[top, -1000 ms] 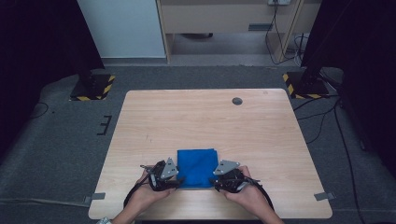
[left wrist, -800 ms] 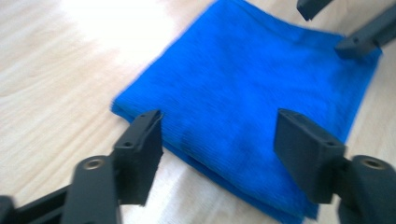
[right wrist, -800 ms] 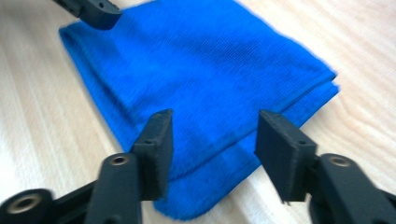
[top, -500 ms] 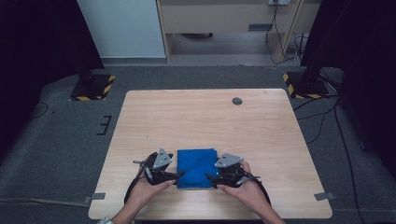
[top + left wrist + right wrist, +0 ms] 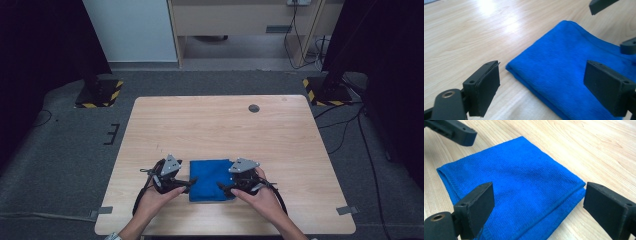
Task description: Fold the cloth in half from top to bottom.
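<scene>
A blue cloth (image 5: pixel 212 179), folded into a flat square, lies near the front edge of the wooden table (image 5: pixel 215 125). My left gripper (image 5: pixel 190 182) sits at its left edge and my right gripper (image 5: pixel 221 187) at its right edge, both held by hands. In the left gripper view the jaws of the left gripper (image 5: pixel 546 92) stand wide over a corner of the cloth (image 5: pixel 574 57), pads off it. In the right gripper view the right gripper (image 5: pixel 541 210) is also open above the cloth (image 5: pixel 519 175). Both pairs of jaws have just been opening, with the cloth below them and not pinched.
A small dark round plug (image 5: pixel 254 108) is set in the table's far side. Stands with yellow-black striped bases (image 5: pixel 100 94) (image 5: pixel 327 92) flank the far corners on the grey floor. Cables (image 5: pixel 345 120) run off to the right.
Both grippers have opened and let go of the cloth's edges. The left gripper has drawn slightly left, away from the cloth. The cloth lies flat in place.
</scene>
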Tool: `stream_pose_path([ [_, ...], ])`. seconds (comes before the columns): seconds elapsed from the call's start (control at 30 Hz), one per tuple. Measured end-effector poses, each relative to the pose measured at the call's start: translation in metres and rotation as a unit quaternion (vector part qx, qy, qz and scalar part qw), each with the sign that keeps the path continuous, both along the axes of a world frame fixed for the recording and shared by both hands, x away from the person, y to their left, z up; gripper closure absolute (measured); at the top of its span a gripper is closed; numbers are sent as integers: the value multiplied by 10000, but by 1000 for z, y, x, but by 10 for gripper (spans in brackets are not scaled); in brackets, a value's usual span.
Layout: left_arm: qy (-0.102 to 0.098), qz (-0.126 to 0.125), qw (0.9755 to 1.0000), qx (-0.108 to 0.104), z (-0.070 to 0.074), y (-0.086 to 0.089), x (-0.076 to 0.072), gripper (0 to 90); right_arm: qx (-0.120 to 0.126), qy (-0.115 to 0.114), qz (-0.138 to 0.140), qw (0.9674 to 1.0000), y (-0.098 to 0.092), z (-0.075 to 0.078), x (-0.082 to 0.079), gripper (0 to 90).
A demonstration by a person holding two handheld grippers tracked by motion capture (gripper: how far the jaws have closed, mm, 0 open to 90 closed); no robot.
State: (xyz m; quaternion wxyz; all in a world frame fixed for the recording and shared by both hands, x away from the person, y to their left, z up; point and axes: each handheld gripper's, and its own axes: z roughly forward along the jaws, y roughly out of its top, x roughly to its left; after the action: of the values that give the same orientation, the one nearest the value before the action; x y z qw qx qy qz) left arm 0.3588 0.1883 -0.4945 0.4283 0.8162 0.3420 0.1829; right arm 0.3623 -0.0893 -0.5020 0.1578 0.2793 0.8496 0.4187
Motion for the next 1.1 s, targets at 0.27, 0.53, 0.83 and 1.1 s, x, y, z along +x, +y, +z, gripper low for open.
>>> stream_pose_path([
  [0.27,-128,212,9997,13,7,10,19,115,129,-62,-202,9997,-5,9,17,91],
  [0.53,-315,280,9991,47,13,23,19,95,257,-154,-491,9983,-18,16,24,91],
  [0.83,-298,726,9969,-48,13,52,24,85,532,-330,-846,9944,-45,30,31,85],
  [1.1,-208,1079,9939,-16,6,76,31,85,752,-412,-1456,9856,-91,40,42,85],
])
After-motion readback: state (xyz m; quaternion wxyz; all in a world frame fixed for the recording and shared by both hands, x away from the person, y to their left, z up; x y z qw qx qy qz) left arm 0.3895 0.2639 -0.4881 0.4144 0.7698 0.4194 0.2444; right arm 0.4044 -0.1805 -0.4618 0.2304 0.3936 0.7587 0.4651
